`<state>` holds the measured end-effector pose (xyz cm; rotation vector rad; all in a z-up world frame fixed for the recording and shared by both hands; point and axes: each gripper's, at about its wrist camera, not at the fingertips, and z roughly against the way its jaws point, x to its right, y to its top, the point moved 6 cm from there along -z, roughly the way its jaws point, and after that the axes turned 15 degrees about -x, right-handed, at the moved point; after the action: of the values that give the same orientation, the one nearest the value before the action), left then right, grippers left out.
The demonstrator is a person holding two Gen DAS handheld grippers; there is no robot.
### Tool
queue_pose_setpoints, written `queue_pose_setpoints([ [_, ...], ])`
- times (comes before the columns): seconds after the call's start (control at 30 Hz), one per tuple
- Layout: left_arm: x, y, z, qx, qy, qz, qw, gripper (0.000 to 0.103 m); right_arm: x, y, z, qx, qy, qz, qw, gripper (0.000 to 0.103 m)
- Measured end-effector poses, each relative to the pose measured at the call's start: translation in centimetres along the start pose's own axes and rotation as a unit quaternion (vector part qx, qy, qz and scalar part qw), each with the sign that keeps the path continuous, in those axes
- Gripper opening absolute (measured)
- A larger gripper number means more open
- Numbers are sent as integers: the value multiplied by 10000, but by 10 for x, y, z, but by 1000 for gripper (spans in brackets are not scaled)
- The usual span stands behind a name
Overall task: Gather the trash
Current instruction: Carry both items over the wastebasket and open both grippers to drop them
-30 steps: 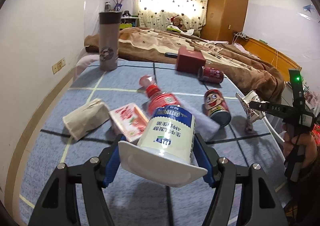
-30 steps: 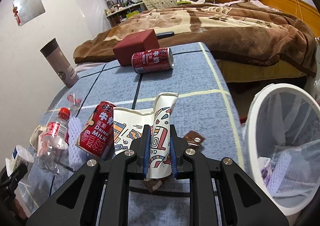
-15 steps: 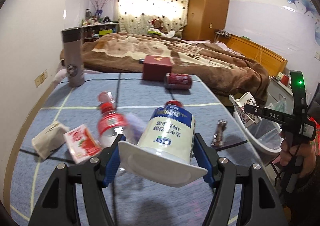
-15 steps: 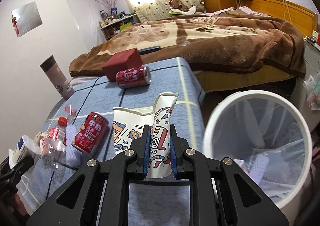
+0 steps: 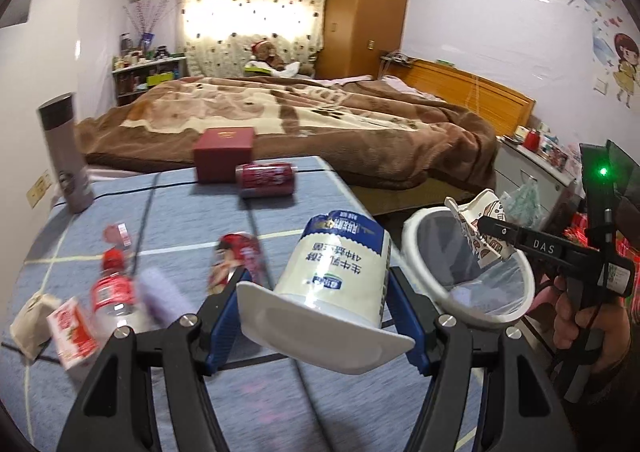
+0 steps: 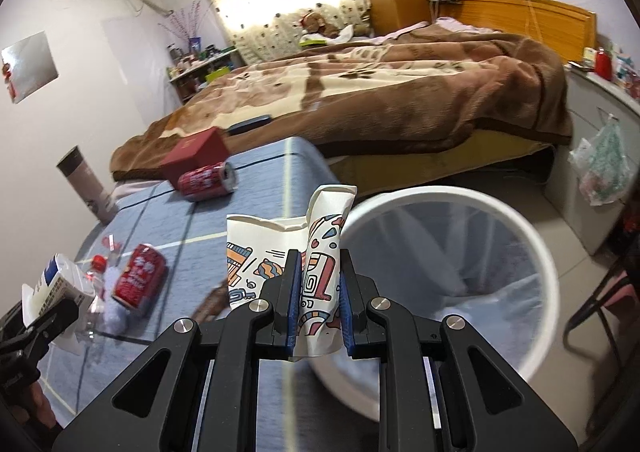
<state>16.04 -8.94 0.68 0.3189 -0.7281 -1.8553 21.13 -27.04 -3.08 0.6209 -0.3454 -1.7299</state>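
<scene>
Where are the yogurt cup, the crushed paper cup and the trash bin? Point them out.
yogurt cup (image 5: 340, 276): left wrist view, on its printed side.
crushed paper cup (image 6: 320, 272): right wrist view, on its patterned wall.
trash bin (image 6: 540, 248): right wrist view, on its white rim.

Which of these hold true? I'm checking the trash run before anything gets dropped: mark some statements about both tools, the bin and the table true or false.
1. The left tool grips a white yogurt cup with a blue band. True.
2. The right tool is empty. False: it pinches a crumpled patterned paper cup.
3. The round white bin with a clear liner stands beside the table. True.
4. The dark red square box sits inside the bin. False: it rests on the blue checked tablecloth.
</scene>
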Motion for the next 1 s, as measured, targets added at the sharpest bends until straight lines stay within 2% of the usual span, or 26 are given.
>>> queue_pose_setpoints([
  [0.4, 89, 30, -32, -103, -494, -557, 9972, 70, 56, -4, 11, 61, -454, -234, 9987, 18],
  [0.5, 107, 35, -41, -160, -599, -656, 9959, 70, 70, -4, 10, 48, -685, -267, 9973, 18],
  [0.83, 162, 41, -79, -530, -957, -951, 9894, 70, 103, -10, -8, -313, -824, -418, 9952, 18],
  [1.0, 173, 39, -97, -740, -968, -995, 9875, 70, 113, -14, -21, -568, -856, -457, 9937, 18],
])
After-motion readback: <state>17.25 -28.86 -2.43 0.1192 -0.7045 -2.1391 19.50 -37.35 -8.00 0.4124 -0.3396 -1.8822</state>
